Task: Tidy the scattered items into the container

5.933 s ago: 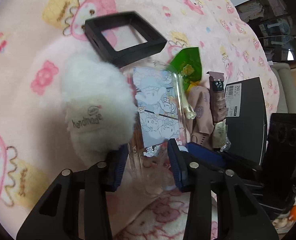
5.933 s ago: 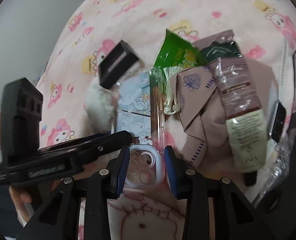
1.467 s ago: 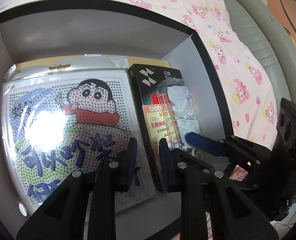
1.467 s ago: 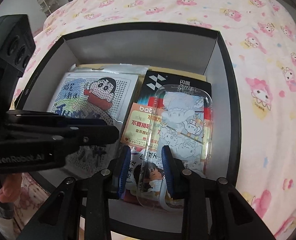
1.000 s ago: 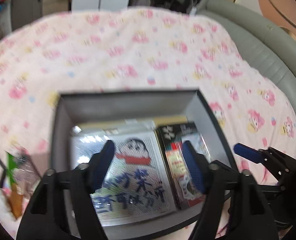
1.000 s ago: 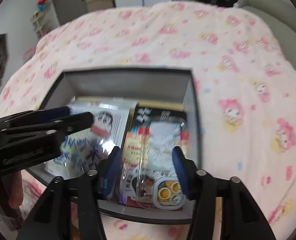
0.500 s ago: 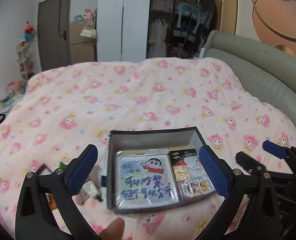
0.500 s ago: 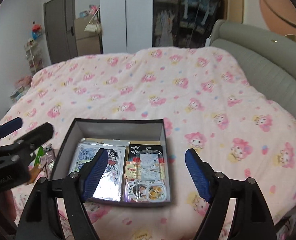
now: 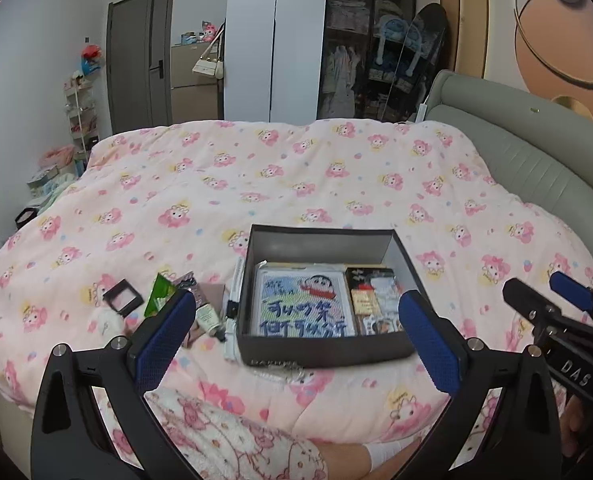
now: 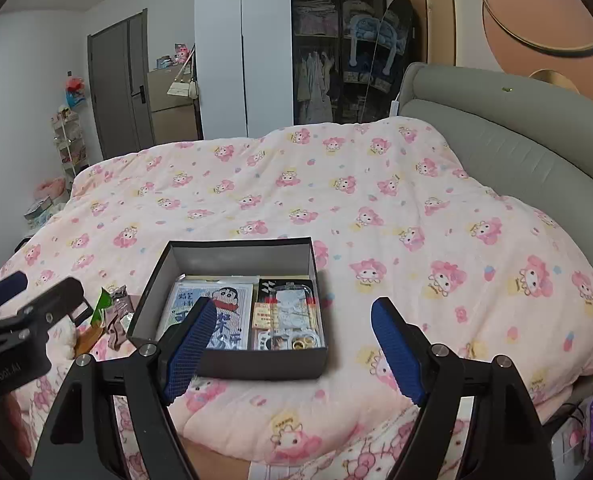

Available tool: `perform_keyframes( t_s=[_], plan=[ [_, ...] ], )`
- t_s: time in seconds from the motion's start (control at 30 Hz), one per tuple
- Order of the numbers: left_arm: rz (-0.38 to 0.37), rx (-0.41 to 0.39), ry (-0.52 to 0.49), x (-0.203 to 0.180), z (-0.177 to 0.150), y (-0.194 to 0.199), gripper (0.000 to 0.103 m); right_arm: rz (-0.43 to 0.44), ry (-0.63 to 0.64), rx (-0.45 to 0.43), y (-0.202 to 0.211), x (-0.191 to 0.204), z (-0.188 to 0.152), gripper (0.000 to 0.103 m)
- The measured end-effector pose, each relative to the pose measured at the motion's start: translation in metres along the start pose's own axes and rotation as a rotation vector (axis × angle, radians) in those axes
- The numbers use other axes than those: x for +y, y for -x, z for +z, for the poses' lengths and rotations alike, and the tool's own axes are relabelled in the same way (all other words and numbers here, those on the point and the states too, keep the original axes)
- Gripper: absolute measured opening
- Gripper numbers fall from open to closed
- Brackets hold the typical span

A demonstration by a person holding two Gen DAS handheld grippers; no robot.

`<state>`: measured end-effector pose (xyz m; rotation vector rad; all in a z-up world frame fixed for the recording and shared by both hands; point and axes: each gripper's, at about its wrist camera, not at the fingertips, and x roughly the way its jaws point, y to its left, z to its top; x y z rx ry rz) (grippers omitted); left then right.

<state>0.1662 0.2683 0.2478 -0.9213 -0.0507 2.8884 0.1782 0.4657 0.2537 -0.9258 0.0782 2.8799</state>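
Observation:
A black box [image 9: 320,350] sits on the pink bed, also in the right wrist view [image 10: 256,362]. Inside lie a cartoon bead kit [image 9: 302,306], a black package and a clear phone case [image 10: 292,312]. Left of the box lie a green packet [image 9: 158,294], a brown tube [image 9: 208,316], a black frame [image 9: 122,298] and a white puff [image 9: 104,322]. My left gripper [image 9: 296,338] is open and empty, held back above the bed's near edge. My right gripper [image 10: 292,344] is open and empty, likewise held back from the box.
The pink patterned duvet [image 9: 296,184] covers the bed, with a grey headboard [image 9: 536,168] at the right. A wardrobe [image 9: 336,48] and a door [image 9: 136,64] stand behind. The person's patterned lap [image 9: 224,436] is at the near edge.
The right gripper let go of the phone case inside the box. Both grippers opened wide and pulled far back and up from the box; the whole bed now shows.

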Motion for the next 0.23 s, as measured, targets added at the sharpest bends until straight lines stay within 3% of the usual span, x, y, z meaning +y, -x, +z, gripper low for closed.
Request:
perform_keyframes(
  t_s=[0.23],
  plan=[
    [-0.017,0.017,-0.028,-0.009,-0.007,0.005,0.102,0.024,-0.006,0.029,-0.001,0.000,-0.014,0.078]
  ],
)
